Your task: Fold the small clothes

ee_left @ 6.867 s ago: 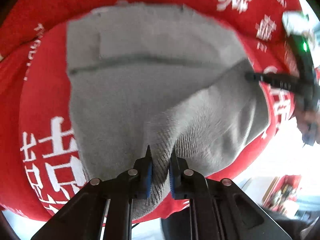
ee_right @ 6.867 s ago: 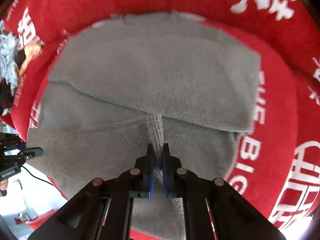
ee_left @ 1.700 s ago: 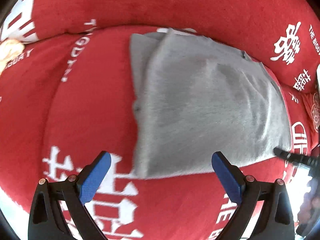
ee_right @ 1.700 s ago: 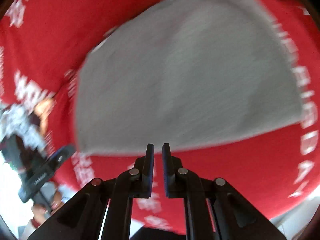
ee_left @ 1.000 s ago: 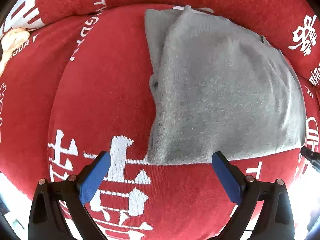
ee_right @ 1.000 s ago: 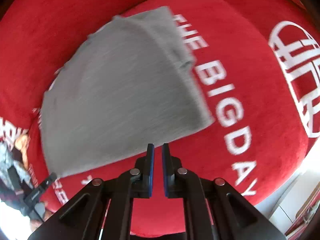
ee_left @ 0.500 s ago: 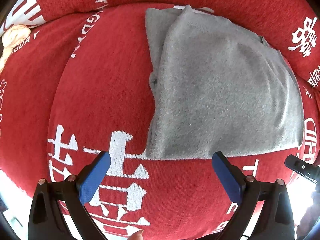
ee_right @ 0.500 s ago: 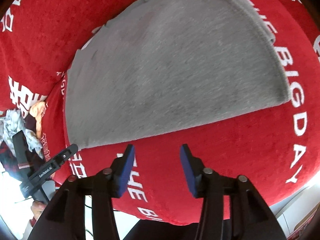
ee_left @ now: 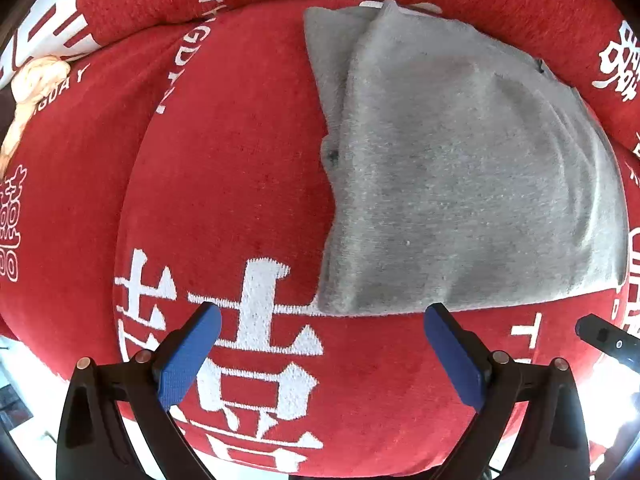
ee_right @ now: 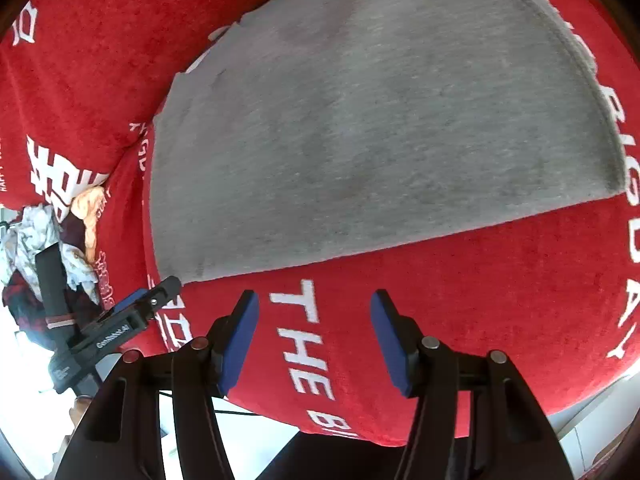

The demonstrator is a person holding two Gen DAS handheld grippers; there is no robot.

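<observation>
A folded grey garment [ee_left: 460,168] lies flat on a red cushion [ee_left: 224,184] printed with white lettering and characters. In the left wrist view it fills the upper right of the frame, its near edge running just above the gripper's fingertips, with a second layer of the same fabric showing along its left side (a narrower strip peeking out under the top layer).

The left gripper [ee_left: 320,344] hangs over the cushion at the bottom of that frame, its blue-padded fingers [ee_left: 188,356] spread wide, nothing between them but red fabric and a large white character.

In the right wrist view the garment [ee_right: 380,120] takes up the upper centre and right, its straight lower edge slanting up toward the right. The right gripper [ee_right: 314,334] sits below that edge at bottom centre; its jaws are opening, roughly half spread, and only the cushion [ee_right: 480,300] with the word "THE" lies between them. The pads touch no cloth.

At the lower left of this view the left gripper's black finger tip [ee_right: 160,292] points at the garment's near corner, beside a heap of other clothing [ee_right: 44,240].
</observation>
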